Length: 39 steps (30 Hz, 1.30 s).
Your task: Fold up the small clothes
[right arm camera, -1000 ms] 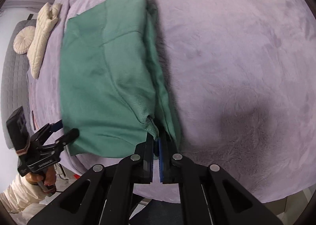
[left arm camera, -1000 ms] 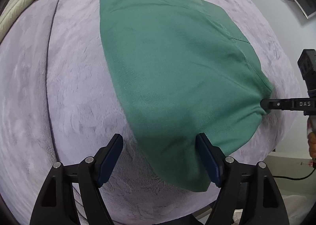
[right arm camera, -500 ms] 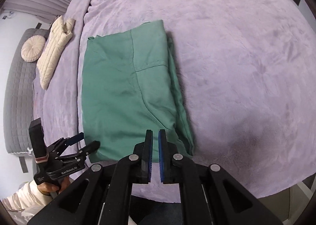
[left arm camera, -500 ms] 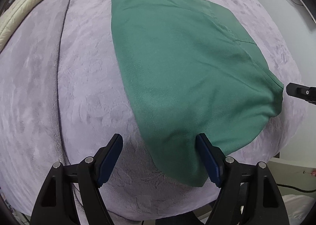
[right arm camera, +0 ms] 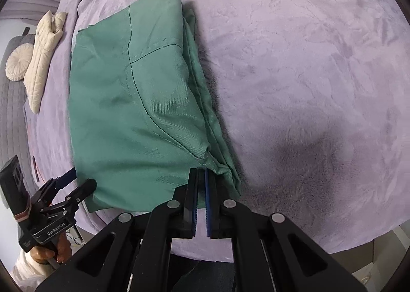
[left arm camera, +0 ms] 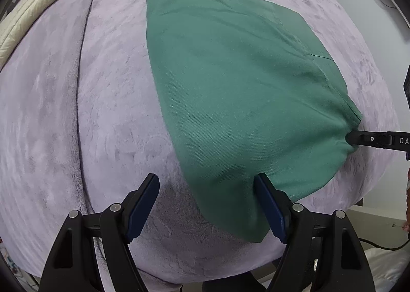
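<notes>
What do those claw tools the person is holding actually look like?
Each claw is matte black plastic: two angular arms with triangular cut-outs and silver pivot bolts, ending in flat dark-blue padded fingers. The left claw carries white lettering on its body and a boxy black block on top. The person's sleeve looks cream-white.

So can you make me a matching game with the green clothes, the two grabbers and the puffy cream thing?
Things:
1. green garment
2. left gripper
3. right gripper
4. cream quilted item

States or places:
A. jaws wide apart, nothing pinched
B. lies far off, near the edge of the purple blanket
C. folded, spread on the blanket
D. jaws shut on a corner of the cloth

Pairs: 1-C, 2-A, 3-D, 4-B
</notes>
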### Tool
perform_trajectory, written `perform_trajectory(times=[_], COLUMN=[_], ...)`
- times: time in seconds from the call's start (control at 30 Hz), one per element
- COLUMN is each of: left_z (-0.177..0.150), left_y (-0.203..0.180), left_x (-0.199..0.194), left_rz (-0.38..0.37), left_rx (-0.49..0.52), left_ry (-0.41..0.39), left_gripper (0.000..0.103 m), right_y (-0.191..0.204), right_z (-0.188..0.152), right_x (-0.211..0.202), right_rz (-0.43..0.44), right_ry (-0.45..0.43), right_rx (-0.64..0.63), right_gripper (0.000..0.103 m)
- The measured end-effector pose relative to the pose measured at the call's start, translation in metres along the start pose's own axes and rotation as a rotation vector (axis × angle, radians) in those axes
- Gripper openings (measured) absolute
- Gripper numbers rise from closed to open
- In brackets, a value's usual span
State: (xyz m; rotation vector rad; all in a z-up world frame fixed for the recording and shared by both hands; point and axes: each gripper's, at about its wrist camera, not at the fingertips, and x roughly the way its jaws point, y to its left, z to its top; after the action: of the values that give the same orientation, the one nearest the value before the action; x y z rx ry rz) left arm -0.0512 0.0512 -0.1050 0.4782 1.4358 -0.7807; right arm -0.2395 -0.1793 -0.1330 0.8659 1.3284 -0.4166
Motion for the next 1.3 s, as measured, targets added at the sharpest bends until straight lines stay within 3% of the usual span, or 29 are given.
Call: perform_trajectory(times=[0.43, 0.93, 1.13, 1.23, 1.3], left_z=[0.004, 0.004, 0.003, 0.003, 0.004], left_y=[0.01, 0.031, 0.036, 0.041, 0.043], left_x=[-0.011, -0.021, -0.025, -0.029, -0.031], left_rz=[0.024, 0.051, 0.052, 0.059, 0.065], left_rx=[-0.012, -0.093, -0.134, -0.161, -0.172], left_ry=[-0.006, -0.013, -0.022, -0.03, -0.032], left_gripper=[0.078, 0.078, 0.078, 0.078, 0.078], right_y=[0.007, 0.012, 0.015, 0.016, 0.018], right_z=[0.004, 0.012, 0.038, 0.055, 0.063], right_x=[-0.022, -0.028, -0.031, -0.025, -0.02], right_rz=[-0.002, -0.004, -0.006, -0.003, -0.001], right_ry=[-0.035, -0.043, -0.075, -0.075, -0.071], right_rx=[0.005, -0.005, -0.006, 0.012, 0.014], right_gripper=[0.007, 0.008, 0.008, 0.02, 0.022])
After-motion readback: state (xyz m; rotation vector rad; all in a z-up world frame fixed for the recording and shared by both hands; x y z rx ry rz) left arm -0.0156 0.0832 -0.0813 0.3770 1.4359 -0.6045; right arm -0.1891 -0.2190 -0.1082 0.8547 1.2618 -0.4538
